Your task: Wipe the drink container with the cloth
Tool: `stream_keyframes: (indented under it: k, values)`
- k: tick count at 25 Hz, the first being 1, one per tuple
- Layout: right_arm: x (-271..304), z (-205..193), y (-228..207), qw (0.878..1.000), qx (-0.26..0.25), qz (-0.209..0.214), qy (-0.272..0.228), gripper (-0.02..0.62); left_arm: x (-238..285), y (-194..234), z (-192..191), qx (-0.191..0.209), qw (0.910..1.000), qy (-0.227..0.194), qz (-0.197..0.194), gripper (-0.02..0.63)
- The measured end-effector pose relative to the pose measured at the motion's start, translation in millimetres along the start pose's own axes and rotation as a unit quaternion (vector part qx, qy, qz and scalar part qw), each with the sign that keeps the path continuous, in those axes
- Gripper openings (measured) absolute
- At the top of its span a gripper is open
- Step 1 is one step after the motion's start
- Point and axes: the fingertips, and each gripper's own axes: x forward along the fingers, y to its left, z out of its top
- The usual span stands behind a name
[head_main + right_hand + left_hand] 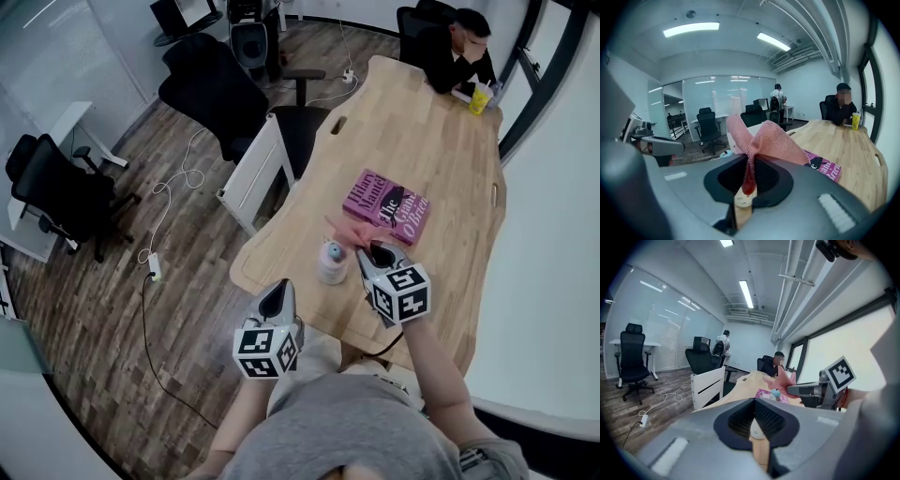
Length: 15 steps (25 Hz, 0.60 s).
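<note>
Pink cloth [765, 139] pinched in right gripper [377, 253] jaws, just beside drink container [332, 262] on wooden surface [422, 122]. Left gripper [277, 295] jaws together, empty, nearby. Purple book [389, 206] beyond container.

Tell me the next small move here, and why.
Probably ease the right gripper leftward so the cloth meets the drink container. Its jaws pinch the cloth, which sits close by the container's top; the container stands upright on the table, unheld.
</note>
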Motion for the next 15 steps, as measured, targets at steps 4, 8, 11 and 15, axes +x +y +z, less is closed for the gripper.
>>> stream_keyframes:
  k: [4, 8, 11, 15]
  values:
    - [7, -11, -4, 1.0, 0.006, 0.002, 0.02, 0.026, 6, 3, 2, 0.0, 1.0, 0.004, -0.002, 0.003]
    - [14, -22, -6, 0.999, 0.013, 0.004, 0.035, 0.026, 11, 6, 1, 0.001, 1.0, 0.008, -0.003, 0.003]
    - [17, -29, -8, 0.999, 0.018, 0.005, 0.045, 0.028, 14, 7, 2, 0.001, 0.9999, 0.01, -0.005, 0.003]
    - [20, -39, -11, 0.998, 0.021, 0.005, 0.06, 0.026, 18, 7, 3, 0.002, 0.9999, 0.012, -0.009, 0.003]
